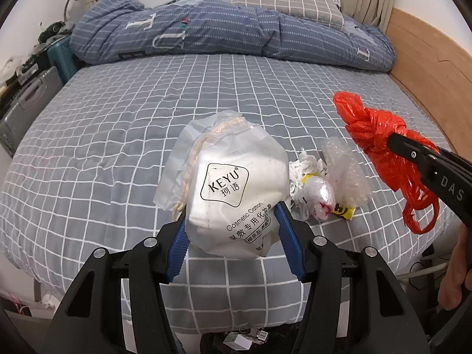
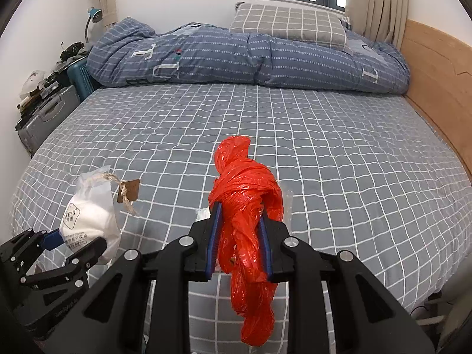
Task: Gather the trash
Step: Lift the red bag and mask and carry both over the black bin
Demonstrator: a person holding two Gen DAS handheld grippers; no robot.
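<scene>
My left gripper is shut on a white cosmetic-cotton pouch with a rope drawstring, held above the bed. The same pouch shows at lower left in the right wrist view, with a brown tag on its string, between the left gripper's fingers. My right gripper is shut on a knotted red plastic bag whose tail hangs below the jaws. In the left wrist view that red bag hangs at the right in the right gripper's fingers. Crumpled white wrappers and bubble wrap lie on the sheet.
The bed has a grey checked sheet. A blue quilt and grey pillow lie at its far end. A wooden headboard runs along the right. Suitcases and clutter stand at the left. A hand shows at right.
</scene>
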